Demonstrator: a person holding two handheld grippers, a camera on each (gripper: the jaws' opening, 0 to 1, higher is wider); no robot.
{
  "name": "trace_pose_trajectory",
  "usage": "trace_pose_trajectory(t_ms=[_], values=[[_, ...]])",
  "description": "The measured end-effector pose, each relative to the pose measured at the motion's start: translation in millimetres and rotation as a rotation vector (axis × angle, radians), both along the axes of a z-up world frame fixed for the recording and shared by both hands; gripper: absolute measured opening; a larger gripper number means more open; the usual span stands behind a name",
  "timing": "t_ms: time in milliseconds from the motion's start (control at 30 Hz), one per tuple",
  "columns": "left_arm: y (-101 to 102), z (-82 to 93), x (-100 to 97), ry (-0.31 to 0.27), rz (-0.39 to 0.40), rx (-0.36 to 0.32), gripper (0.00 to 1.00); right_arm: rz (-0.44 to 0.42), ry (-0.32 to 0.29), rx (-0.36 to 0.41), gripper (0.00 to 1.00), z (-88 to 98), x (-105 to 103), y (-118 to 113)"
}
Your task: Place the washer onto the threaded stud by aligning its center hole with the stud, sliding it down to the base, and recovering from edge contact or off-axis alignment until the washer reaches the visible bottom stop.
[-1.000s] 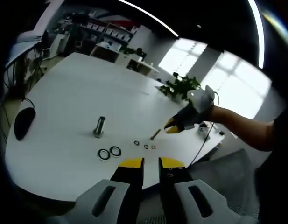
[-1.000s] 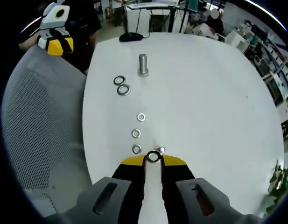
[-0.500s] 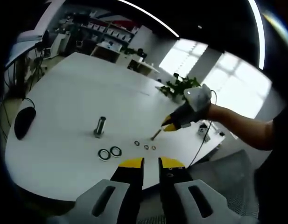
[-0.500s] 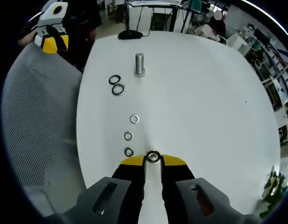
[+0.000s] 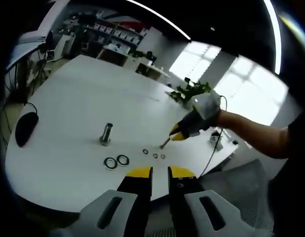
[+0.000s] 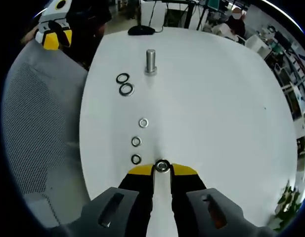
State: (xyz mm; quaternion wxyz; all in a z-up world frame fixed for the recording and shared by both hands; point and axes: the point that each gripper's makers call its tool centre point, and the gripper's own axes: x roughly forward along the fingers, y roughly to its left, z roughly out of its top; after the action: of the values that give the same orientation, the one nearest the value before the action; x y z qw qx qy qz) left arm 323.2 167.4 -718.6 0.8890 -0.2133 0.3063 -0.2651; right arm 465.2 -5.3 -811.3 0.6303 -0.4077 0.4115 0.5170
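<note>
A washer [image 6: 162, 166] is being held clamped between the tips of the right gripper [image 6: 162, 169], which is now being lifted off the table [image 6: 216, 98] near its edge. The stud [image 6: 151, 61] is standing well apart, toward the far edge, so carrying is judged underway. The left gripper [image 5: 159, 173] is being held off the table with jaws nearly together and nothing between them.

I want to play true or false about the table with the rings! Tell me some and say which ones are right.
1. The right gripper holds a washer. True.
2. The stud lies flat on the table. False: it stands upright.
3. A washer already sits on the stud. False: the stud is bare.
4. Two big rings lie near the stud. True.
5. Three small washers lie in a row. True.
</note>
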Motion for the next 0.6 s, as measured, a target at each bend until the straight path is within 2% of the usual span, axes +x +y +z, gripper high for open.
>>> trace_pose_trajectory(t_ms=[600], values=[[0.3, -1.0, 0.0, 0.007, 0.004, 0.000, 0.10, -0.009, 0.040, -0.013, 0.13, -18.2, 0.9, -1.1]])
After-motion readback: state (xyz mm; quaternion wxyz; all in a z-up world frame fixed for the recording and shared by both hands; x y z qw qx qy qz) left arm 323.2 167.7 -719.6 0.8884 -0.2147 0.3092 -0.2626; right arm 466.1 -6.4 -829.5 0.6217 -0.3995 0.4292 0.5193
